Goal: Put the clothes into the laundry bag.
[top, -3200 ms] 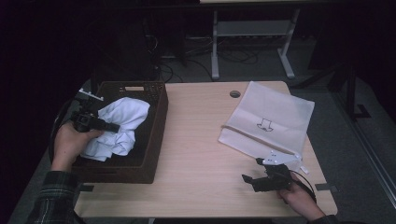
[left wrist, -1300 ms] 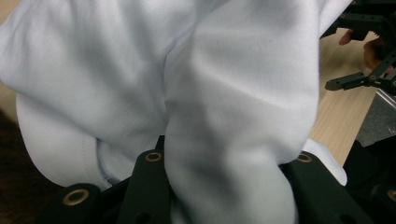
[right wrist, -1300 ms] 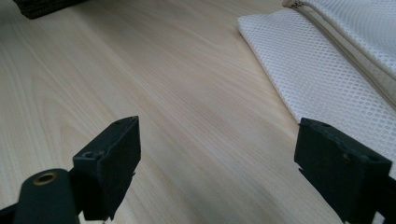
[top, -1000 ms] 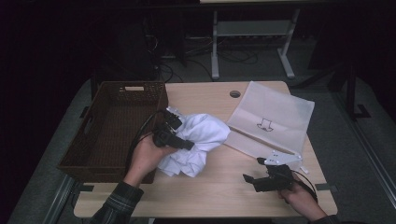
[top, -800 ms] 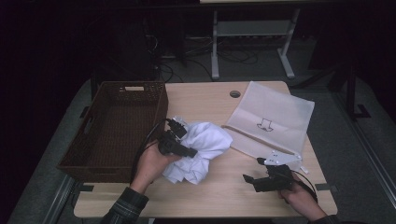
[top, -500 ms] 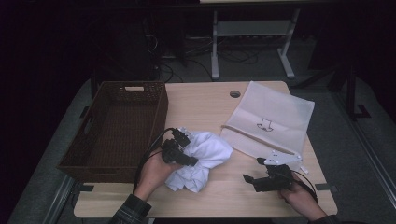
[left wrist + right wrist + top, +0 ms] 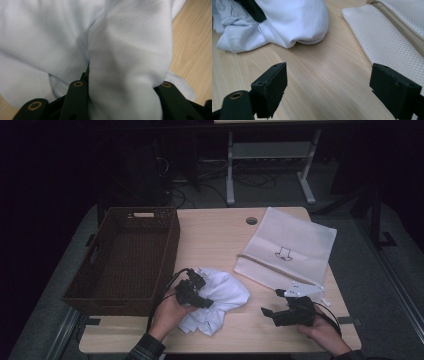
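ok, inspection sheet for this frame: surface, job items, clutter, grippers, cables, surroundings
Surface: light wooden table, round grommet hole near the far edge.
Job's things: crumpled white garment lying on the table beside the wicker basket, which looks empty; white mesh laundry bag lying flat at the right.
Clutter: nothing seen.
Grippers: left gripper on the garment, a fold of cloth between its jaws, which have just been opening; right gripper open, nothing between its jaws, resting near the front edge.
Cables: black cable loops from the left gripper; more cables on the floor behind the table.
Surroundings: dark room, grey floor, white metal stand behind.
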The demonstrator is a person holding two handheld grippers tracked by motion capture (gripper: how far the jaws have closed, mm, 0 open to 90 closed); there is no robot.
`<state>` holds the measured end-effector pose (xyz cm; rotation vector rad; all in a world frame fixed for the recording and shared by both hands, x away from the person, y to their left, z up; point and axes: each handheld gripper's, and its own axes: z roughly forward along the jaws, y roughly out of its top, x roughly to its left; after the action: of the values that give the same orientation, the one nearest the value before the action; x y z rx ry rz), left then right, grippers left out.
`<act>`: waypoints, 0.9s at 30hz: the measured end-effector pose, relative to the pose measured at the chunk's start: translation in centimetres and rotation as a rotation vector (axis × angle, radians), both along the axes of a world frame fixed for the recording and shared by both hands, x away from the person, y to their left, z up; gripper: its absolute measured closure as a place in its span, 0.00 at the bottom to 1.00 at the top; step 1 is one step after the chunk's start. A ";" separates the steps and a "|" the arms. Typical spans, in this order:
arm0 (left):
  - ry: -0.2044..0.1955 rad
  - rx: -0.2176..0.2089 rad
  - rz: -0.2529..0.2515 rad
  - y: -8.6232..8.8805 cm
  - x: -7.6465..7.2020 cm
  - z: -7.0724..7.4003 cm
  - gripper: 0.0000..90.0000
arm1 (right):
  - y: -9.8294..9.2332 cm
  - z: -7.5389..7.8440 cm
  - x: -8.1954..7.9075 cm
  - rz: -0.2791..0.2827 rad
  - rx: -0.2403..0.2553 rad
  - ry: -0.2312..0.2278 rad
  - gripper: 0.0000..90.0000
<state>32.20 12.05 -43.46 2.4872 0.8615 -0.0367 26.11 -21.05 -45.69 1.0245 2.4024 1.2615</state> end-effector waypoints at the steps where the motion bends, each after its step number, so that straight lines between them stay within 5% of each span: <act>1: -0.004 -0.004 -0.001 0.0 -0.1 0.0 0.67 | 0.0 0.0 0.0 0.002 -0.001 0.003 0.15; 13: -0.038 -0.056 -0.012 0.5 -0.5 -0.8 0.57 | -1.3 0.5 0.6 0.094 -0.003 0.110 0.17; 27: -0.067 -0.066 0.012 0.6 -0.9 -1.1 0.58 | -2.3 1.6 2.9 0.133 -0.040 0.100 0.21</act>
<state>31.29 12.62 -44.51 2.4074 0.8345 0.0212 29.00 -23.38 -44.10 0.9512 2.5997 1.2256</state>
